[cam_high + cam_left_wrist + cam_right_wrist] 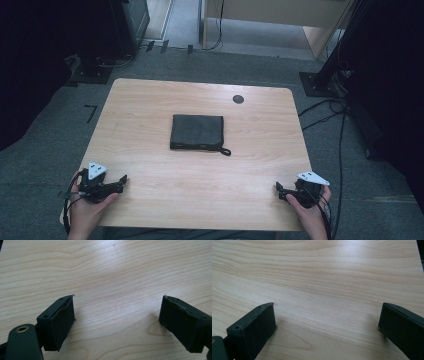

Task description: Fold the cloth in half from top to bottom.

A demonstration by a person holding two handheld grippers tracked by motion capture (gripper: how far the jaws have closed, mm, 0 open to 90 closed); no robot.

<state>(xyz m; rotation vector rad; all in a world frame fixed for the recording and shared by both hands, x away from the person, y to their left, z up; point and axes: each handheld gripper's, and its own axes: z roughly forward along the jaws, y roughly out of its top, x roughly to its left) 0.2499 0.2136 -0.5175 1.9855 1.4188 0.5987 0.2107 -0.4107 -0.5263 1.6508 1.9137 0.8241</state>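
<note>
A dark folded cloth [197, 132] with a small loop at its near right corner lies flat in the middle of the wooden table [150, 100]. My left gripper [121, 182] rests at the table's near left corner in a hand, well short of the cloth. In the left gripper view its jaws stand wide apart over bare wood, the gripper [117, 308] open with nothing between them. My right gripper [279, 190] sits at the near right corner in the other hand. In the right gripper view the gripper [326, 315] is likewise open over bare wood.
A small dark round spot [238, 99] marks the table near its far right edge. Cables [330, 115] trail over the grey carpet to the right, and black stand bases [92, 74] sit beyond the far corners. A pale cabinet [280, 15] stands behind the table.
</note>
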